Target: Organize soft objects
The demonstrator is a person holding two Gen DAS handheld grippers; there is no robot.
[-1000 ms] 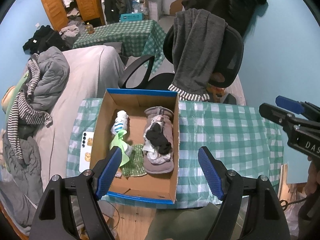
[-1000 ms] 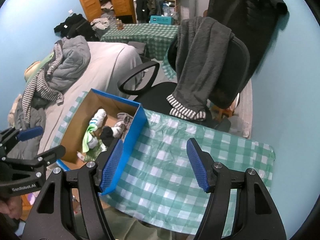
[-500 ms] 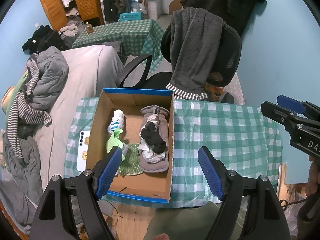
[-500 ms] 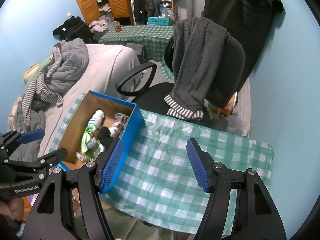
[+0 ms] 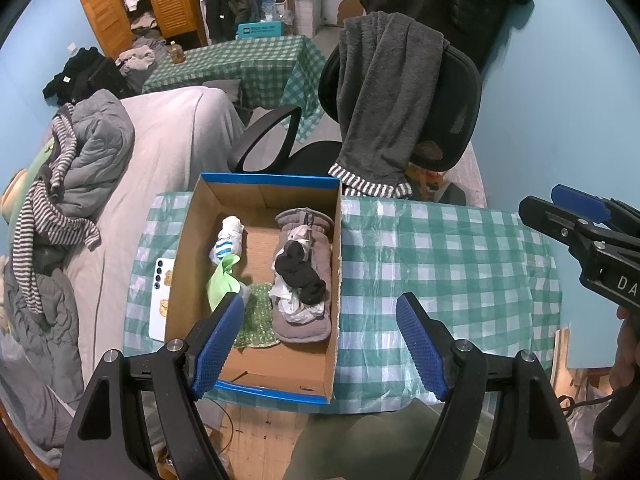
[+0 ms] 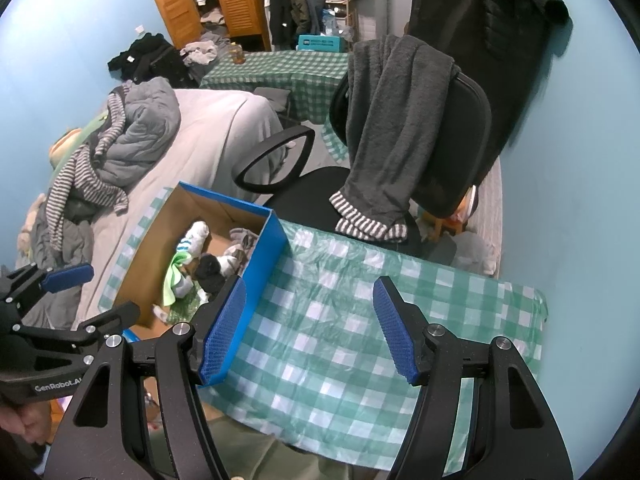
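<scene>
A blue-edged cardboard box (image 5: 260,380) stands on the green checked table (image 5: 440,264). Inside lie a grey slipper (image 5: 320,236) with a black sock (image 5: 300,272) and white cloth on it, a white-and-blue rolled sock (image 5: 228,236), a lime cloth (image 5: 222,284) and a green knitted piece (image 5: 256,320). My left gripper (image 5: 320,340) is open and empty above the box's near end. My right gripper (image 6: 310,330) is open and empty over the tablecloth (image 6: 340,320), right of the box (image 6: 264,256). Each gripper shows at the edge of the other's view.
A white phone (image 5: 162,300) lies on the table left of the box. A black office chair (image 5: 448,112) draped with a grey garment (image 5: 384,104) stands behind the table. A bed (image 5: 160,152) with heaped clothes is at the left.
Both views have pulled back and up slightly, so the box and table sit a little farther away. Both grippers stay open and empty.
</scene>
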